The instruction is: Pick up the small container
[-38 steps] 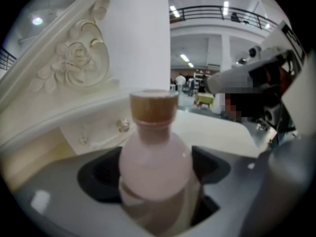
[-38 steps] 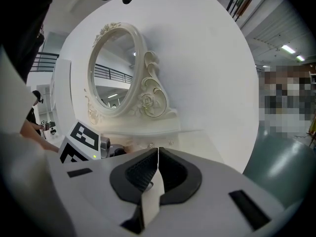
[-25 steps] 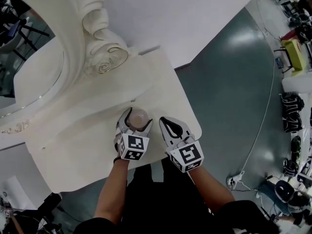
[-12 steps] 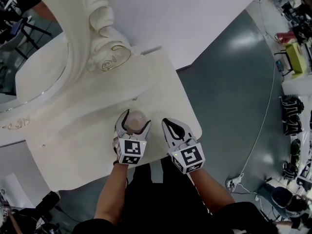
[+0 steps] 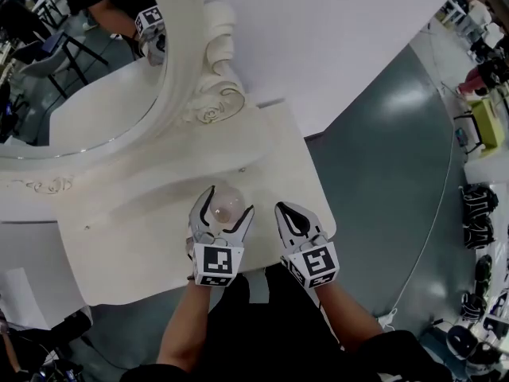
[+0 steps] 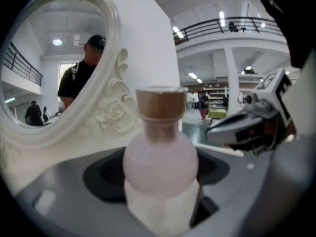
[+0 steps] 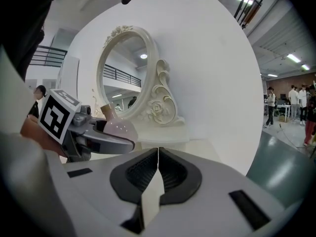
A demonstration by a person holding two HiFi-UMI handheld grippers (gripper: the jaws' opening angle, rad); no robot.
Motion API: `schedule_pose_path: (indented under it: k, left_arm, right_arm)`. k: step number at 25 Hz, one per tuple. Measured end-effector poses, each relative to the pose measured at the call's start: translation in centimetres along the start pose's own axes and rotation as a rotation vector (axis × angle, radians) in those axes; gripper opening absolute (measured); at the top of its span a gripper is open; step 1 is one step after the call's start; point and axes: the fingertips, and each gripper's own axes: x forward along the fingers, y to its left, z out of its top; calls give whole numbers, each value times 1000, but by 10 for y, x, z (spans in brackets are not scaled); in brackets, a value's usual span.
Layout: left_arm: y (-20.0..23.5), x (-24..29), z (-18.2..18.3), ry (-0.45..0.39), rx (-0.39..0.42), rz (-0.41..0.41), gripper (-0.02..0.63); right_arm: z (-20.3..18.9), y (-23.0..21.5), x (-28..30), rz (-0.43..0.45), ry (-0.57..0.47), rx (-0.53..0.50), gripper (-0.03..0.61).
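Note:
The small container (image 5: 224,208) is a round pale-pink bottle with a brown cap (image 6: 159,105). It sits between the fingers of my left gripper (image 5: 229,201), which is shut on its round body over the front part of the white vanity table (image 5: 143,237). In the left gripper view the bottle (image 6: 160,162) fills the middle and stands upright. I cannot tell whether its base touches the table. My right gripper (image 5: 284,208) is just to the right of it, shut and empty, its pads (image 7: 148,174) pressed together. From there the bottle (image 7: 118,128) shows at the left.
An oval mirror (image 5: 87,78) in an ornate white frame (image 5: 208,94) stands at the back of the table against a white wall. The table's right edge (image 5: 322,205) drops to a grey-green floor. Chairs, bags and people are far off at the right.
The head view has tilted, so the mirror shows more. Both grippers keep their places at the table's front, the left one still closed around the bottle.

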Motion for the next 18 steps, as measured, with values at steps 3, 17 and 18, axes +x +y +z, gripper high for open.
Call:
schedule_pose_path:
  k: [3,17,18]
  left_arm:
    - [13,-19,24,-46,5,31,397]
    - [35,-98,97,-215,37,124,397]
    - [35,-99,99,-221,39,128,397]
  right_arm:
    - [20,9,3,-1,-44,-27,6]
    - [105,56,1,38,-218,-139,6]
    - [107,56,0,37,-223,-143,6]
